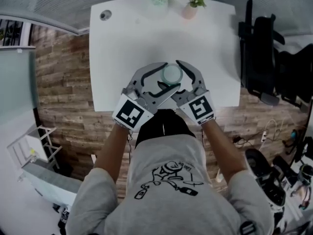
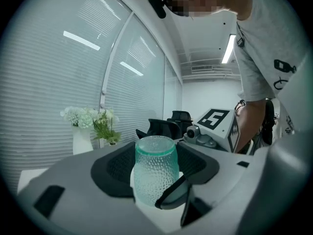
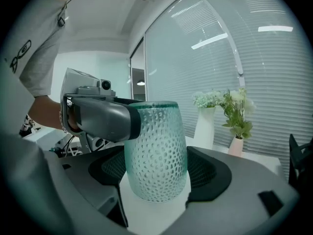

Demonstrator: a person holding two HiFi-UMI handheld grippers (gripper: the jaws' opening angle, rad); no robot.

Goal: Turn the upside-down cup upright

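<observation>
A teal dimpled glass cup (image 1: 172, 74) stands on the white table (image 1: 122, 48) near its front edge, thick base up. My left gripper (image 1: 164, 78) reaches round the cup from the left and my right gripper (image 1: 180, 80) from the right. In the left gripper view the cup (image 2: 155, 173) sits between the open jaws, with small gaps at the pads. One right gripper finger (image 2: 173, 195) crosses in front of it. In the right gripper view the cup (image 3: 156, 155) also stands between open jaws. A left gripper finger (image 3: 102, 119) lies against its upper left side.
Two vases of flowers (image 1: 188, 4) stand at the table's far edge, and a round cable hole (image 1: 105, 15) is at its far left corner. A black chair (image 1: 261, 58) stands right of the table. A white rack (image 1: 34, 148) stands on the wood floor.
</observation>
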